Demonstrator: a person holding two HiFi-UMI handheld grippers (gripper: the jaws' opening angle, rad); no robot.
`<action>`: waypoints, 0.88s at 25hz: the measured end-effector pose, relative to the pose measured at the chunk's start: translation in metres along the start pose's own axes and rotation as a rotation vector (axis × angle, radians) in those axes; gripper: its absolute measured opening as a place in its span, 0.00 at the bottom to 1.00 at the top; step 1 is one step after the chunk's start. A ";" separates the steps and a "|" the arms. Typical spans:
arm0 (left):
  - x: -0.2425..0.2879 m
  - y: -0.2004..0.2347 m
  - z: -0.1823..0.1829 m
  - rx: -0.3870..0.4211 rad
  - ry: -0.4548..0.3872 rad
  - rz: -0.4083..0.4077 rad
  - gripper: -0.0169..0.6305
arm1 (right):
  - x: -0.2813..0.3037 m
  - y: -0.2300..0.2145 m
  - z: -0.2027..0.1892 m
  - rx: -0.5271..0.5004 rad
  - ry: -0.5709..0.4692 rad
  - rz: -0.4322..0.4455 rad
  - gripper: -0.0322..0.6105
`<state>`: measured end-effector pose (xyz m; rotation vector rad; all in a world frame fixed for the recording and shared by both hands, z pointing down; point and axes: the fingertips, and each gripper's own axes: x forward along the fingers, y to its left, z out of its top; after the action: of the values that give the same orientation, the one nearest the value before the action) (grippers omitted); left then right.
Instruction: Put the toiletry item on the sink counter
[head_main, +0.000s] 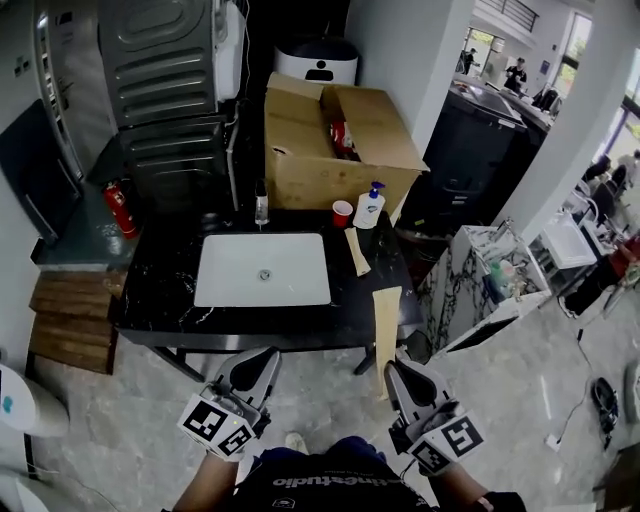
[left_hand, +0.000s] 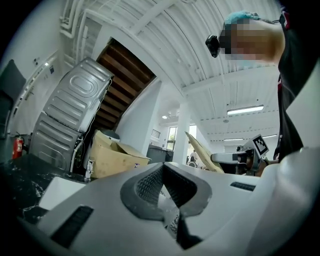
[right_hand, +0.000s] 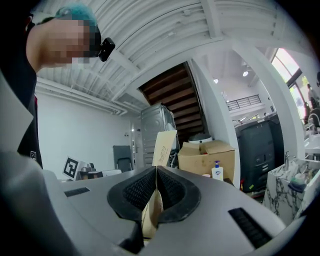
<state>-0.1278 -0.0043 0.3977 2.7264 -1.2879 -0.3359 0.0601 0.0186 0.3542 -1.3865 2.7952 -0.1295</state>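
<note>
At the near edge of the black surface (head_main: 160, 270), short of it and over the floor, the right gripper (head_main: 398, 372) had its fingers clamped on the lower end of a flat tan packet (head_main: 386, 320). The right gripper view confirmed both pads pressed on the packet (right_hand: 163, 145), which stood upright out of them. Grip low on one end judged deliberate: it left most of the length free to be laid down flat. Packet taken to be the toiletry item. It was not yet on the surface, its upper end only overlapping the front right edge in the head view. Beside it, the left gripper (head_main: 255, 362) had its fingers together with nothing between them; judged idle. A second tan packet (head_main: 356, 250) lay flat just right of the white basin (head_main: 230, 275), which suggested where this one belonged. Behind that, a red cup (head_main: 342, 213) and a pump bottle (head_main: 370, 204) stood upright side by side, close against the open cardboard box (head_main: 320, 165). Containers: basin held only its drain. Box showed something red-printed near its right inner wall, kind not determinable. Cup contents not visible from this angle.
</note>
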 end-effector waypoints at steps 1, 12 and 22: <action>0.006 0.002 -0.001 -0.003 0.002 -0.008 0.05 | 0.003 -0.005 -0.001 0.002 0.006 -0.008 0.11; 0.086 0.042 -0.011 0.011 0.028 -0.012 0.05 | 0.071 -0.067 -0.007 0.029 0.004 0.022 0.11; 0.211 0.078 0.001 0.070 0.039 0.018 0.05 | 0.142 -0.177 0.013 0.070 -0.042 0.077 0.11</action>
<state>-0.0559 -0.2168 0.3791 2.7626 -1.3375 -0.2397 0.1157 -0.2018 0.3589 -1.2500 2.7764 -0.1931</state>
